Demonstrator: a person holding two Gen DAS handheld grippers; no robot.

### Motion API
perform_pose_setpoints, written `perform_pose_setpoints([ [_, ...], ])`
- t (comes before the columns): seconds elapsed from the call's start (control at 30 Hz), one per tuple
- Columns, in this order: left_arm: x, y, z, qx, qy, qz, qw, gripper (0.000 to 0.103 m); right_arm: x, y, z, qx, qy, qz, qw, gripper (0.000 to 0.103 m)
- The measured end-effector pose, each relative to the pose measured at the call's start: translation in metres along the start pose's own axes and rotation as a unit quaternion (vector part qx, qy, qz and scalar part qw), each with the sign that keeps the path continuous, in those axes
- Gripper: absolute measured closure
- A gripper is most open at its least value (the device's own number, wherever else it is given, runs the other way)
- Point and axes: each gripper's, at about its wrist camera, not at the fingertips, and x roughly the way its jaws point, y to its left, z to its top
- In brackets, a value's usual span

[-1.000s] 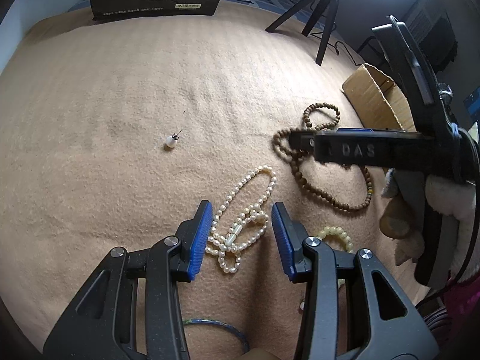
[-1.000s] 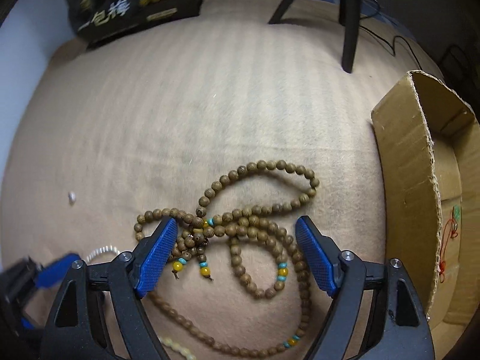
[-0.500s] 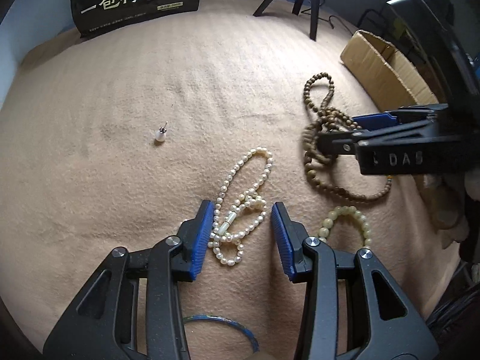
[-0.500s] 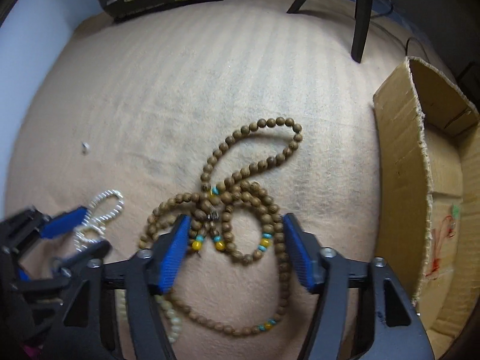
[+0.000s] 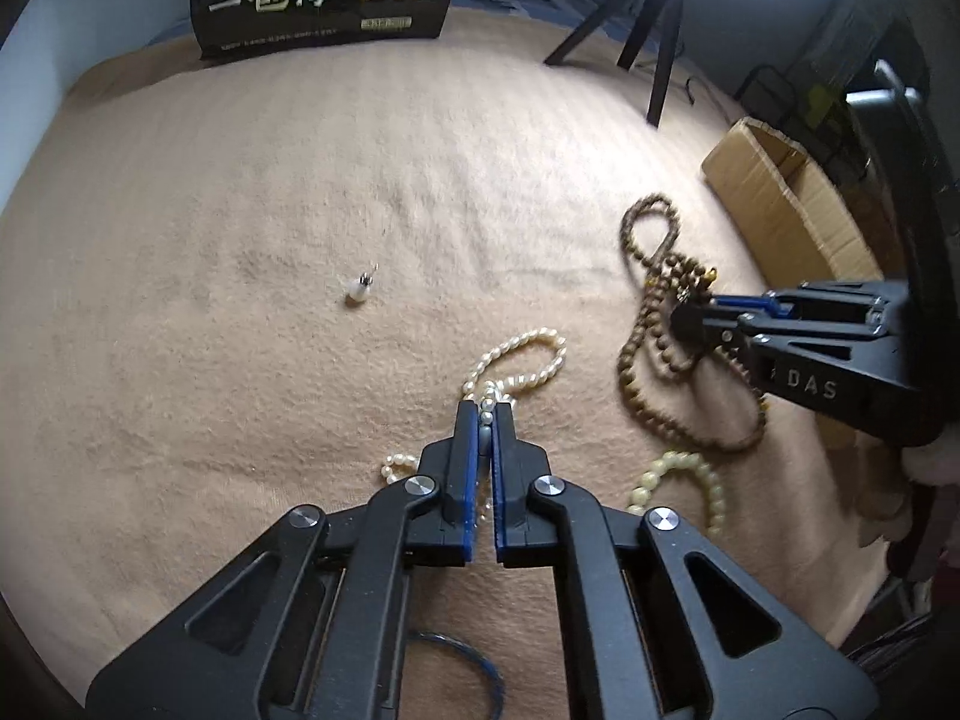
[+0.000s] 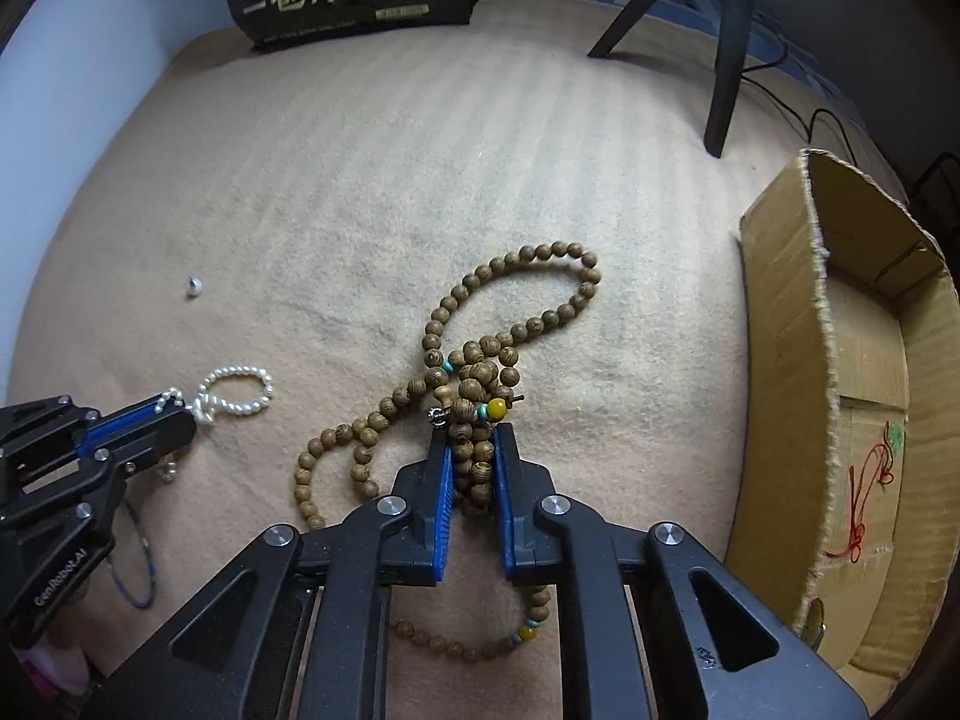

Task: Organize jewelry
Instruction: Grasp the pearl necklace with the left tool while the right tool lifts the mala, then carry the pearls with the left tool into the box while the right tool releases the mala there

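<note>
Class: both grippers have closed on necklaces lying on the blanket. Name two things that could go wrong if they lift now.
1. The right gripper pinches several strands of the wooden bead necklace, whose loops cross one another; lifting may tighten the tangle.
2. The left gripper grips the pearl necklace only at its bunched middle, so the loose loops could swing or slip out.

Your matt black plastic left gripper [image 5: 486, 420] pinches glossy pearl strand [image 5: 528, 354]; beside it, grained wooden beads [image 6: 516, 276] on fuzzy beige blanket [image 6: 336, 192], near rough cardboard box [image 6: 780, 324].
</note>
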Motion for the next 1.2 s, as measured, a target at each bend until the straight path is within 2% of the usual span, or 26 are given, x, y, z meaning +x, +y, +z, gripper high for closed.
perform_pose_setpoints([
  [0.3,-0.039,-0.006,0.007,-0.020,-0.038,-0.038,0.9983,0.102,-0.053,-0.018,-0.001,0.017,-0.054,0.019,0.998,0.092],
  [0.6,-0.084,-0.030,0.012,-0.005,-0.084,-0.058,0.9947,0.101,-0.114,-0.023,-0.007,0.019,-0.121,0.028,0.992,0.092],
  [0.87,-0.111,-0.042,0.018,-0.008,-0.109,-0.079,0.9909,0.101,-0.170,-0.025,-0.012,0.013,-0.189,0.031,0.981,0.092],
  [1.2,-0.149,-0.081,0.023,0.012,-0.143,-0.116,0.9829,0.101,-0.230,-0.049,-0.027,0.025,-0.257,0.014,0.966,0.092],
])
